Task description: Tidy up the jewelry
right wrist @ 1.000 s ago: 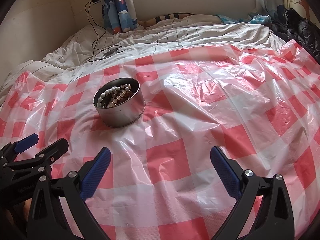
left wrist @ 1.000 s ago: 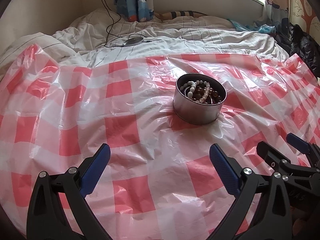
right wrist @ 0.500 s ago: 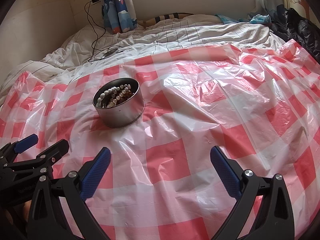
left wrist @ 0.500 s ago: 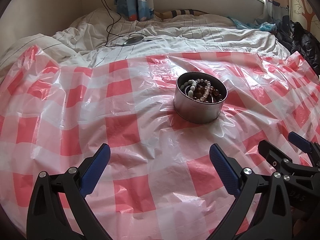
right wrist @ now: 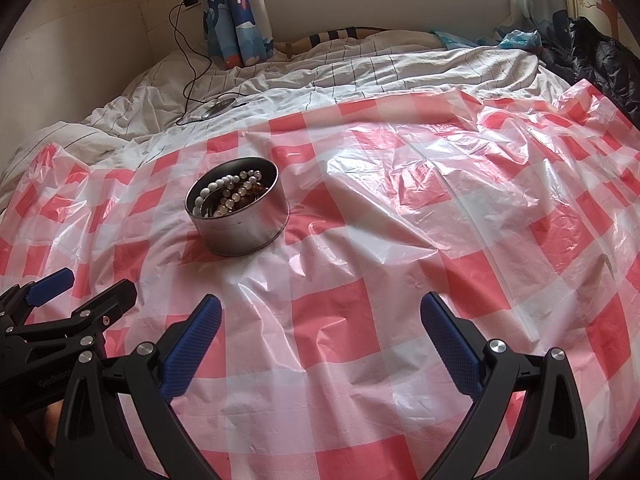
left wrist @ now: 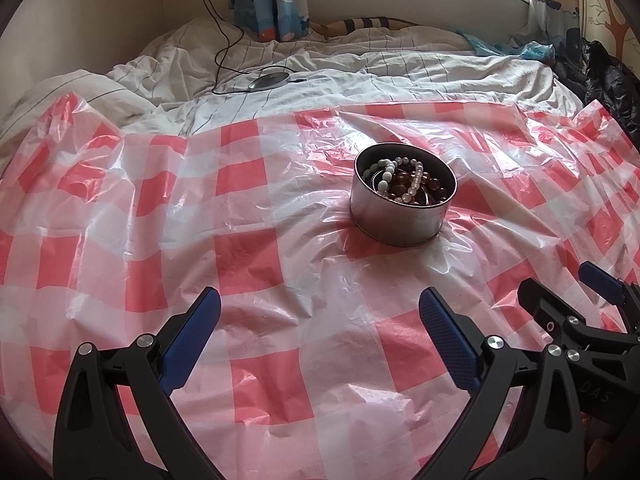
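1. Both tools, left tool and right tool, are gaping wide, gripping nothing.
2. Your bead-filled tin is sitting mid-bed on the checked plastic sheet.
3. You're risking tipping it: soft bedding, slippery plastic.

Home bedroom, rumpled striped bedding, cartoon curtains, window sill

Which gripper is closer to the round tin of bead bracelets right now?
Roughly equal; no clear winner. The tin sits ahead-right of the open left gripper and ahead-left of the open right gripper. Neither touches it.
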`<state>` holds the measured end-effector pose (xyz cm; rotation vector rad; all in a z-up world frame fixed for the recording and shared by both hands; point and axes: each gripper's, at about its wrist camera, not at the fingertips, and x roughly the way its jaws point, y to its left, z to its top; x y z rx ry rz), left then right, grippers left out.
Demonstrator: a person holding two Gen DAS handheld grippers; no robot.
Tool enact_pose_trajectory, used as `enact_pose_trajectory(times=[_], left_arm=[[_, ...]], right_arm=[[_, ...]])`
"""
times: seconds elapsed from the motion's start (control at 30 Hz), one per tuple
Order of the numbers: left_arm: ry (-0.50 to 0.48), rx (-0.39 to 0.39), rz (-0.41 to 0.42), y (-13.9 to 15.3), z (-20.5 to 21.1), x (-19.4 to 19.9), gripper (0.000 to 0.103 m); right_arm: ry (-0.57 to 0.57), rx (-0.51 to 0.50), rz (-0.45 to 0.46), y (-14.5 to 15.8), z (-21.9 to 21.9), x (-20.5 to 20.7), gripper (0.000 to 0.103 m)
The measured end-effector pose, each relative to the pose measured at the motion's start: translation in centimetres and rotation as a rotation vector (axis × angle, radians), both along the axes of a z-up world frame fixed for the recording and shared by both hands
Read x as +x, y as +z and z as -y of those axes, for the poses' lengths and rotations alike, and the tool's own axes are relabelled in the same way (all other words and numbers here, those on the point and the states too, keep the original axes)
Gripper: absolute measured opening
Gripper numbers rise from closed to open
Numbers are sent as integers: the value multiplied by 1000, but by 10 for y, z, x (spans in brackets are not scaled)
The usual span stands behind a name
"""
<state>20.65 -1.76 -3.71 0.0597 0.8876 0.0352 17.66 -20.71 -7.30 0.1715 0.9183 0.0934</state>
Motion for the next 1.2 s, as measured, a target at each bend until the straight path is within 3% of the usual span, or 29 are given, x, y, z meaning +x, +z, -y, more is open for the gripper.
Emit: enact_pose_trajectory(times=[0.93, 1.2], left_arm=[[-4, 45, 3, 0, 6, -3, 95], [5, 26, -16, -2, 3, -2, 95]], right_arm=[[0, 5, -1, 2, 1, 0, 95], [1, 11, -1, 2, 1, 0, 95]])
